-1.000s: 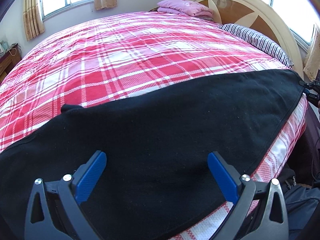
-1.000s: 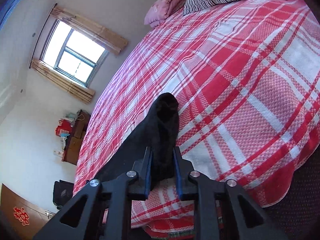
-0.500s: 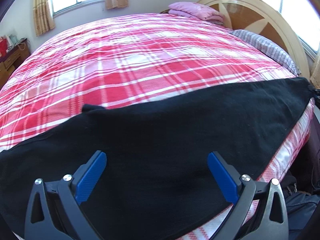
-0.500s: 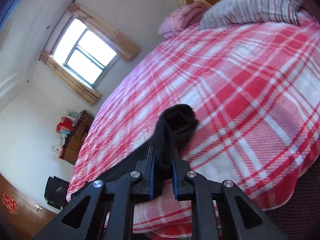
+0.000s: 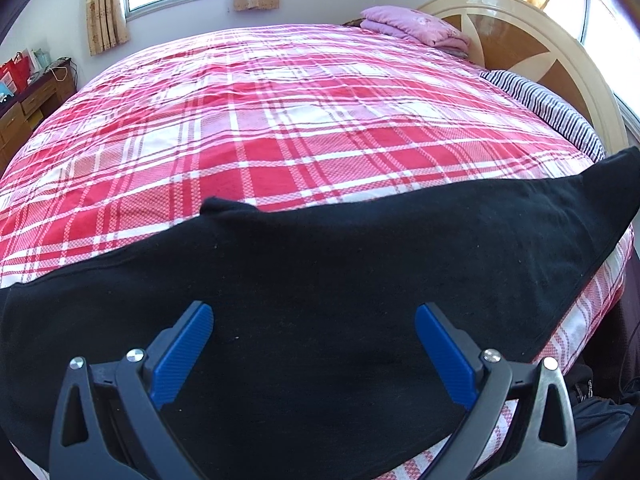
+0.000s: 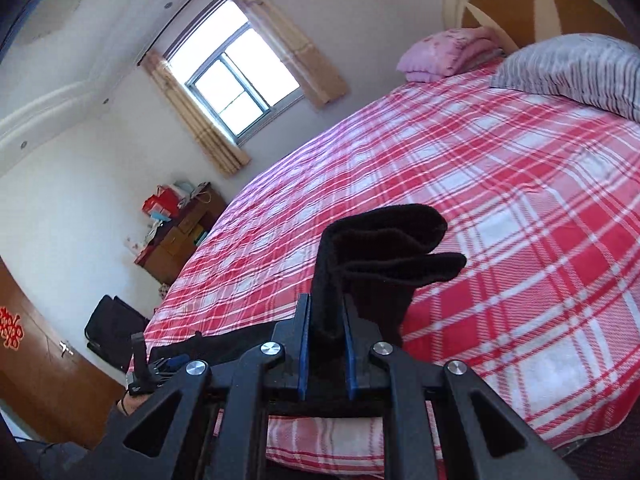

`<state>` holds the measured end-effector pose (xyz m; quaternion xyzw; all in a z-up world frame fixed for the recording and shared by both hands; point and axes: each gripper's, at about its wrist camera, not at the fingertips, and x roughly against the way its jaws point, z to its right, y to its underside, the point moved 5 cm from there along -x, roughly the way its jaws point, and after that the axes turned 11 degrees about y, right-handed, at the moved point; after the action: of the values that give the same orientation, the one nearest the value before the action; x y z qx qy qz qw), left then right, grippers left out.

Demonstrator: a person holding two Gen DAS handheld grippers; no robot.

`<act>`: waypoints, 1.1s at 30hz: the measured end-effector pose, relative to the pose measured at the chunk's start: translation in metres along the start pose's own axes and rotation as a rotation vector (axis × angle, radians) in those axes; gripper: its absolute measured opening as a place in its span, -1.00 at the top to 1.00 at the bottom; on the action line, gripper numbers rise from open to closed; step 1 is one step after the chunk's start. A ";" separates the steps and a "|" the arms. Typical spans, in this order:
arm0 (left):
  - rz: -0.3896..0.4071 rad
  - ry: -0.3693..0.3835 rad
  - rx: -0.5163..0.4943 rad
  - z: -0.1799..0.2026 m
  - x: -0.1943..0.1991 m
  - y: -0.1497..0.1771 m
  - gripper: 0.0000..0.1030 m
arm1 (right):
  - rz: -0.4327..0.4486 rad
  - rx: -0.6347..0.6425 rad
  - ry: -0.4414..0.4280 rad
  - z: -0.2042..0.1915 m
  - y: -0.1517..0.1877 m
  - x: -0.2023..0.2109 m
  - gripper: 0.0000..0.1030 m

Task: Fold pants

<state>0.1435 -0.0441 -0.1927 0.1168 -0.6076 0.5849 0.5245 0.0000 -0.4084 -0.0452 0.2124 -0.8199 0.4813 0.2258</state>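
Pants (image 5: 340, 280), black, lie spread along the near edge of the bed (image 5: 280, 128), running from 9 o'clock to 3 o'clock in the left wrist view, with one end raised off the bedspread at 3 o'clock. Left gripper (image 5: 314, 344) hangs above the cloth at 6 o'clock, its blue pads (image 5: 182, 354) wide apart with nothing clamped between them. Right gripper (image 6: 325, 344) sits at 6 o'clock in its own view, fingers drawn together and clamped on a bunched end of the pants (image 6: 384, 248), which stands up above the red plaid bedspread and flops over toward 2 o'clock. Beyond, a striped pillow (image 6: 576, 72) lies at 2 o'clock, a folded pink blanket (image 6: 448, 54) beside it at 1 o'clock, both against the headboard (image 6: 520, 0). Window (image 6: 236, 80) at 11 o'clock; wooden dresser (image 6: 180, 236) at 9 o'clock.
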 end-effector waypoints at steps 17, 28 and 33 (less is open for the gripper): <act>-0.007 -0.013 0.008 -0.008 -0.002 0.003 -1.00 | -0.068 0.231 -0.168 -0.123 0.008 -0.044 0.72; 0.129 0.109 0.084 0.003 0.023 -0.013 -1.00 | -0.208 0.348 -0.270 -0.197 0.053 -0.110 0.72; 0.125 0.205 0.071 0.025 0.015 -0.013 -1.00 | -0.290 0.387 -0.272 -0.214 0.081 -0.144 0.72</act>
<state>0.1348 -0.0614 -0.1677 0.0369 -0.5360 0.6463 0.5419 0.1060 -0.1638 -0.0913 0.4295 -0.6965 0.5587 0.1353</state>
